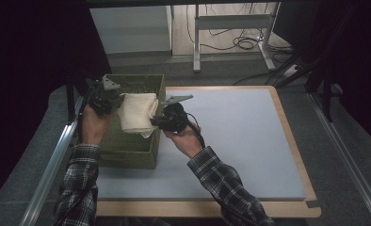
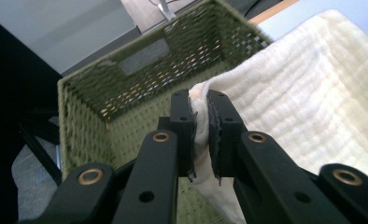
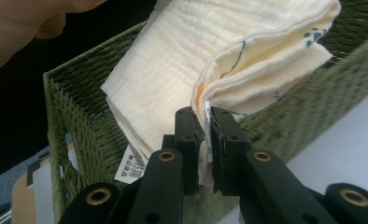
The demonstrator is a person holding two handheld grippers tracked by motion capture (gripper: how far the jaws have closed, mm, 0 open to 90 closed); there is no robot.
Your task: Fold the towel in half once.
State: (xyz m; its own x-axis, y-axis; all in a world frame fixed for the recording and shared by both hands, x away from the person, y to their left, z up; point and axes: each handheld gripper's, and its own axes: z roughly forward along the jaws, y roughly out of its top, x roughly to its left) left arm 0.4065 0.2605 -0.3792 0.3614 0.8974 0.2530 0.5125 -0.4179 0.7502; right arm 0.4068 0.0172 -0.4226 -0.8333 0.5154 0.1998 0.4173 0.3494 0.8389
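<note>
A folded cream cloth (image 1: pixel 137 112) hangs over a green woven basket (image 1: pixel 135 151) at the bench's nine o'clock side. The left gripper (image 2: pixel 200 122) is clamped on one edge, the right gripper (image 3: pixel 205 133) on the opposite edge. A white care label (image 3: pixel 132 163) carries a barcode and print too small to read. The bench (image 1: pixel 240 136) has a pale grey mat edged in wood; cables (image 1: pixel 242 43) lie on the floor at twelve o'clock

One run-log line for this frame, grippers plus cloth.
left gripper: shut on folded cloth | right gripper: shut on folded cloth | folded cloth: held over green basket | basket: left part of grey mat
</note>
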